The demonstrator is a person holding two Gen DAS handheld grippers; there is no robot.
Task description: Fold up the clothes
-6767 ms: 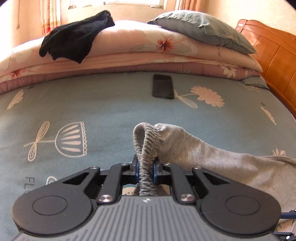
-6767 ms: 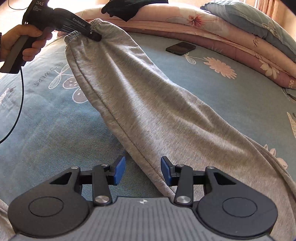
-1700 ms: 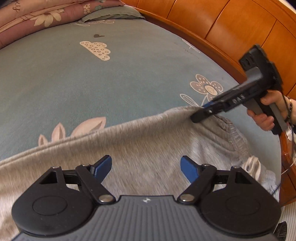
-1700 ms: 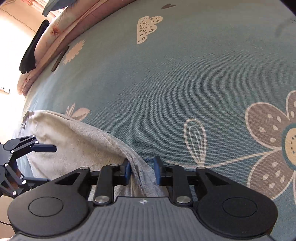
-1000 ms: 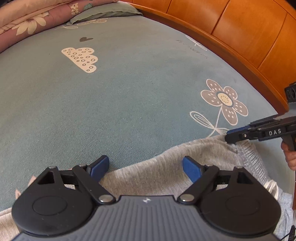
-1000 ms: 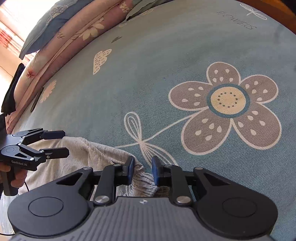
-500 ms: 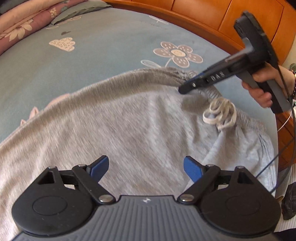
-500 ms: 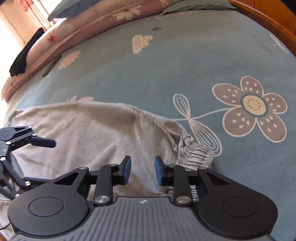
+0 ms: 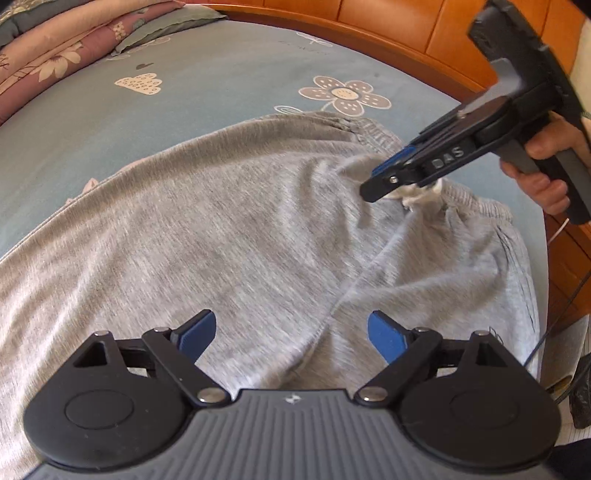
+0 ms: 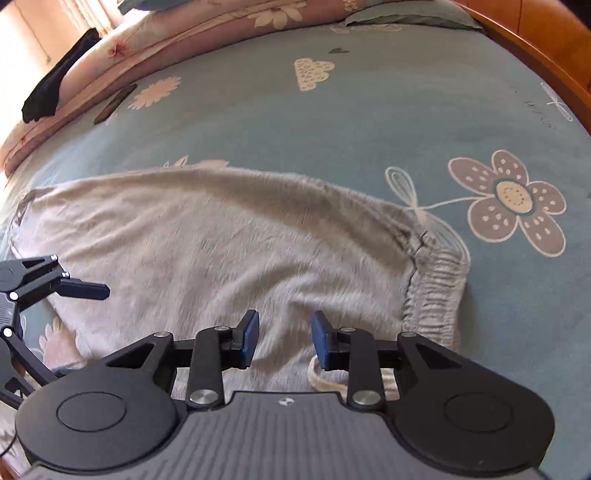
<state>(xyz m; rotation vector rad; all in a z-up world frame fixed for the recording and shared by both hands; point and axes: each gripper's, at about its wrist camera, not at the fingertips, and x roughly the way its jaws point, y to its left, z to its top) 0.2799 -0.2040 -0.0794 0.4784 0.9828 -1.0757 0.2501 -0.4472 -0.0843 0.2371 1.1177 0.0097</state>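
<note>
Grey sweatpants (image 9: 236, 229) lie spread flat across the blue-green bedsheet (image 9: 207, 92), which carries flower and cloud prints; the elastic waistband (image 10: 436, 288) sits at the right end of the garment in the right wrist view, just beside a large printed flower (image 10: 513, 199), and the fabric runs off to the left. Left gripper (image 9: 291, 334): jaws spread wide, blue pads well apart, nothing between them, poised above the grey cloth near a crease running diagonally up to the waist. Right gripper (image 10: 283, 338): jaws partly apart and just been opening; pads clear of the fabric, no cloth pinched, with the garment lying below the gap. In the left wrist view the right gripper (image 9: 384, 181) points down at the bunched waist, its tip just over the white drawstring (image 9: 421, 194); contact with the string cannot be told. A person's hand (image 9: 546, 173) grips its handle. A loop of the drawstring (image 10: 321, 376) shows under the right finger in the right wrist view. Wooden bed frame (image 9: 406, 33) borders the far side. Folded floral quilts (image 10: 192, 33) are stacked along the far edge, with a black garment (image 10: 55, 85) draped over them and a dark phone (image 10: 114, 103) lying on the sheet just beside the stack.
</note>
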